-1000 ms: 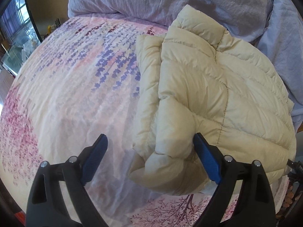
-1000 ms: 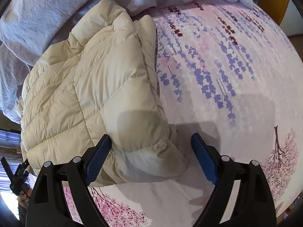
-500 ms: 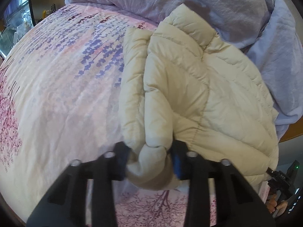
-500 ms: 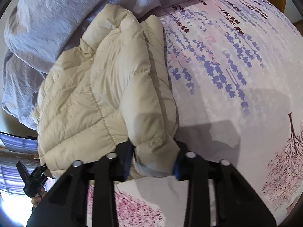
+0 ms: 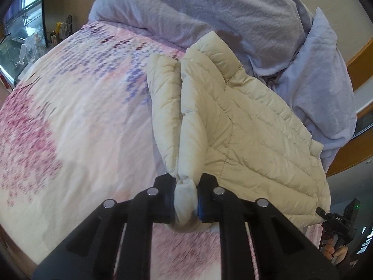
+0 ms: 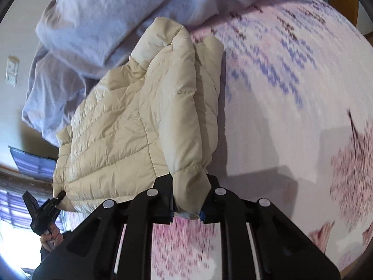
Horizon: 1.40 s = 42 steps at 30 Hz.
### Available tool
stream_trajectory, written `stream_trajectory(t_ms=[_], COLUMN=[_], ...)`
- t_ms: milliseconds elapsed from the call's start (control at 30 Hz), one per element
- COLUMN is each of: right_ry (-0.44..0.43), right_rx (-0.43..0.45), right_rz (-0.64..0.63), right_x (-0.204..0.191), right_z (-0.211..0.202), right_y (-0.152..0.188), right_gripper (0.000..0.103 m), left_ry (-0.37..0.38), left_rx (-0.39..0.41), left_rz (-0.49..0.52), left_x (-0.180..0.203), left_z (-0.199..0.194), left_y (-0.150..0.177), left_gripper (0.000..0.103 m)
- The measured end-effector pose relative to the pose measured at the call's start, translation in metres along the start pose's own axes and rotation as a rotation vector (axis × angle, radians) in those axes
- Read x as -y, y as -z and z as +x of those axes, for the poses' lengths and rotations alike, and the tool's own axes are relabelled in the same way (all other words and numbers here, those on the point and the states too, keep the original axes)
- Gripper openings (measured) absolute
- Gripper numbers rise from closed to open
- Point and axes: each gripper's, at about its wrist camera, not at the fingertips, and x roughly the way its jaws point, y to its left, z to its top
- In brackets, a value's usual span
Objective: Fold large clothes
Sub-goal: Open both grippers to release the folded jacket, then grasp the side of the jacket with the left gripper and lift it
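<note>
Left wrist view: the left gripper [image 5: 186,200], jaws having just been closing, is pinching one near corner of the cream puffer jacket [image 5: 244,128], which is lying toward 1 o'clock on the floral bedspread [image 5: 81,116]. The right gripper [image 6: 187,201] is likewise clamping the other corner (jaws narrow). Slippery padding may be sliding free, collapsing the fold.

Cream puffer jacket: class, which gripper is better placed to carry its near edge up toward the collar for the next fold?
Neither; it probably takes both. The left gripper and right gripper each clamp a near corner of the jacket.
</note>
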Motion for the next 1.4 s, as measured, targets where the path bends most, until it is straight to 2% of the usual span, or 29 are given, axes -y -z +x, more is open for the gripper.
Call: stream_trajectory(t_ms=[300,367,400,433,467,500,533,567,667,800,933,1133,1400], right_ry=[0.007,0.033,0.072,0.111,0.171,0.232,0.282,0.303,0.356,0.312,0.253,0.239,0.27], right_rx=[-0.077,-0.079,-0.077,-0.071,-0.053,-0.022,0.017,0.048,0.129,0.161,0.125,0.106,0.059], right_rz=[-0.012,-0.042,-0.068,-0.085,-0.111,-0.131,-0.148,-0.157,-0.194,-0.319,-0.42,-0.528,-0.52], right_x=[-0.01,-0.014,-0.019,-0.024,-0.029,-0.034,-0.037,-0.04,-0.053,-0.096,-0.136,-0.169,-0.168], right_z=[-0.004,-0.007,-0.009,-0.01,-0.013,-0.018,-0.025,-0.03,-0.044,-0.035,-0.004,0.029,0.063], right_y=[0.044,0.046,0.046,0.043,0.04,0.036,0.032,0.029,0.019,0.018,0.023,0.039,0.044], right_gripper=[0.015,0.016,0.018,0.024,0.037,0.044,0.058,0.063,0.063,0.063,0.063,0.063,0.063], left_ry=[-0.039,-0.044,-0.045,-0.048,-0.054,-0.061,-0.072,-0.078,-0.102,-0.124,-0.154,-0.182,-0.198], left_rx=[-0.048,-0.06,-0.064,-0.067,-0.07,-0.076,-0.08,-0.081,-0.085,-0.078,-0.08,-0.079,-0.062], left_rz=[0.004,0.009,0.011,0.012,0.01,0.005,0.0,-0.003,-0.012,-0.018,-0.023,-0.037,-0.034], left_x=[-0.035,-0.04,-0.041,-0.042,-0.043,-0.044,-0.044,-0.044,-0.046,-0.048,-0.048,-0.05,-0.049], left_z=[-0.014,-0.014,-0.013,-0.012,-0.011,-0.01,-0.009,-0.009,-0.009,-0.011,-0.009,-0.008,-0.009], left_y=[0.029,0.034,0.036,0.037,0.037,0.037,0.037,0.037,0.035,0.031,0.026,0.02,0.002], left_gripper=[0.014,0.015,0.016,0.018,0.019,0.023,0.028,0.028,0.046,0.061,0.065,0.074,0.081])
